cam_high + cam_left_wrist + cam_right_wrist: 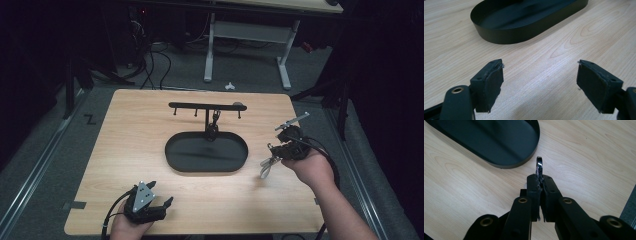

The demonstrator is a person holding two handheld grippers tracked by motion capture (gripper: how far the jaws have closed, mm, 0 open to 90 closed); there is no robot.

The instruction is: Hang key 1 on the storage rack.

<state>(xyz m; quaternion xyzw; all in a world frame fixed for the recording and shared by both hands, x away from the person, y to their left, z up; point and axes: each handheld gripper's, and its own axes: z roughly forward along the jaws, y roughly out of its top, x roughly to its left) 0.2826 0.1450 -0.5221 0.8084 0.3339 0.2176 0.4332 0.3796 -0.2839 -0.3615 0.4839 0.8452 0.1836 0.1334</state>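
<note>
While my right gripper (540, 181) pinches a shiny metal ring-shaped piece (539, 166) at centre frame, just below the black oval metal tray (506, 157), only its edge is caught, so I judge a tilt could slip it out. My left gripper (540, 75) rests spread wide, holding nothing, lower left in the high view.

Dim room, grey floor (250, 75)

Pale wood-grain table (586, 32), smooth matt black tray (524, 32), shiny polished metal ring (539, 166)
</note>
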